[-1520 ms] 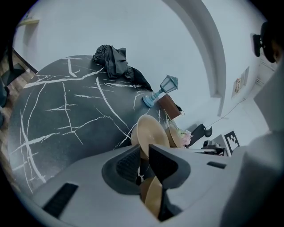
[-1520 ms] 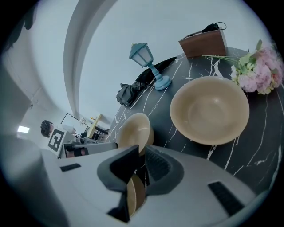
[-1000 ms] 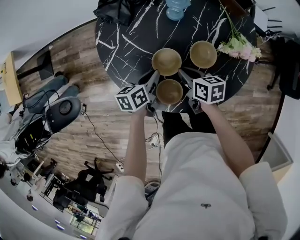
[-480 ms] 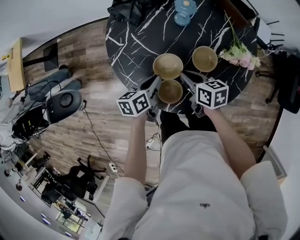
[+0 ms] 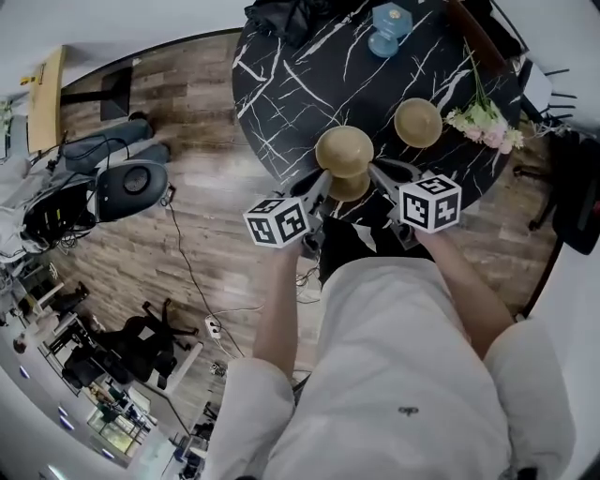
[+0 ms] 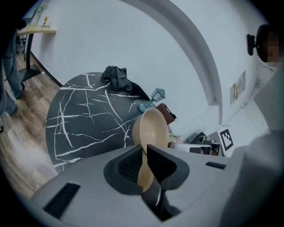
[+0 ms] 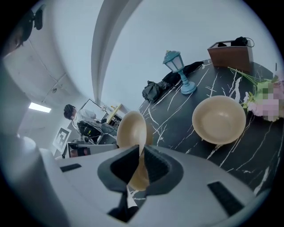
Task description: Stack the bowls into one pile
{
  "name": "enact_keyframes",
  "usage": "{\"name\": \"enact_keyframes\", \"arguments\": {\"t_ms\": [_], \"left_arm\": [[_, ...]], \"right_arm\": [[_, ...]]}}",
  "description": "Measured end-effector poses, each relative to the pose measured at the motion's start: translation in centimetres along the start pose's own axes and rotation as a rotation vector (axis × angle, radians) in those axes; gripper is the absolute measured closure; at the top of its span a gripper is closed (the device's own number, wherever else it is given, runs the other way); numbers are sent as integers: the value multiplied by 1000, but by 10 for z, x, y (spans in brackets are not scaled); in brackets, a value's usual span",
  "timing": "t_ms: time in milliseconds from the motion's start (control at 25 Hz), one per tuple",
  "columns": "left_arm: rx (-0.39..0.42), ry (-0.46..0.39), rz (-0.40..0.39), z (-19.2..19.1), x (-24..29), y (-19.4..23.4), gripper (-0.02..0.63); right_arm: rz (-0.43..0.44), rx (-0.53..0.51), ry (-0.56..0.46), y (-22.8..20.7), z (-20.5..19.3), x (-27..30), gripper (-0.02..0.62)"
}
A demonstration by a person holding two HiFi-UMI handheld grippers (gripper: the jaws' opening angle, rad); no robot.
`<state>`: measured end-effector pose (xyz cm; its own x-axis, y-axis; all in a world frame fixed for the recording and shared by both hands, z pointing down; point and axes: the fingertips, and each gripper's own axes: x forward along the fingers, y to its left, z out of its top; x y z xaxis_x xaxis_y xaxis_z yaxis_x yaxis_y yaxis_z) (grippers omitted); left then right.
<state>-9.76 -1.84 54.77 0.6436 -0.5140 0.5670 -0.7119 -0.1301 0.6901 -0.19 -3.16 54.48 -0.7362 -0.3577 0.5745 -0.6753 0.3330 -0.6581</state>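
Note:
Three tan bowls are on or over the black marble table (image 5: 291, 84). One bowl (image 5: 344, 150) is raised and partly covers a second bowl (image 5: 352, 193) near the table's front edge. My left gripper (image 5: 324, 174) is shut on the raised bowl's near-left rim. In the left gripper view the jaws (image 6: 144, 148) pinch that bowl (image 6: 151, 126). My right gripper (image 5: 372, 170) is shut on its near-right rim, as the right gripper view shows (image 7: 142, 153) with the bowl (image 7: 132, 131) in it. The third bowl (image 5: 418, 122) (image 7: 218, 119) rests alone to the right.
A blue lantern (image 5: 387, 26) (image 7: 179, 71) and black cloth (image 5: 286, 14) lie at the table's far side. Pink flowers (image 5: 483, 117) lie beside the third bowl. A brown box (image 7: 230, 55) stands at the far right. Wood floor with cables surrounds the table.
The bowl held by both grippers has come up off the table and moved toward me, so it now overlaps the nearer bowl. The third bowl has stayed put.

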Motion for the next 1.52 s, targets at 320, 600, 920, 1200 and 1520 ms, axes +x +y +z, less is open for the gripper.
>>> {"name": "enact_keyframes", "arguments": {"t_ms": [320,600,920,1200,1520], "left_arm": [[-49,9,0,-28,-9,3,571],[-69,35,8,-45,-12,11,571],[-86,75,7,-61,-12,20,569],[-74,113,25,-70,-10,26,569],[-62,137,27,-75,-7,28,569]], "right_arm": [[10,-17,60,2,-23,-2,557],[-1,-18,113,1,-43,2,558],[-9,-18,161,-3,-60,7,558],[-21,-15,185,-5,-66,10,560],[-38,-29,205,-8,-70,9,558]]}}
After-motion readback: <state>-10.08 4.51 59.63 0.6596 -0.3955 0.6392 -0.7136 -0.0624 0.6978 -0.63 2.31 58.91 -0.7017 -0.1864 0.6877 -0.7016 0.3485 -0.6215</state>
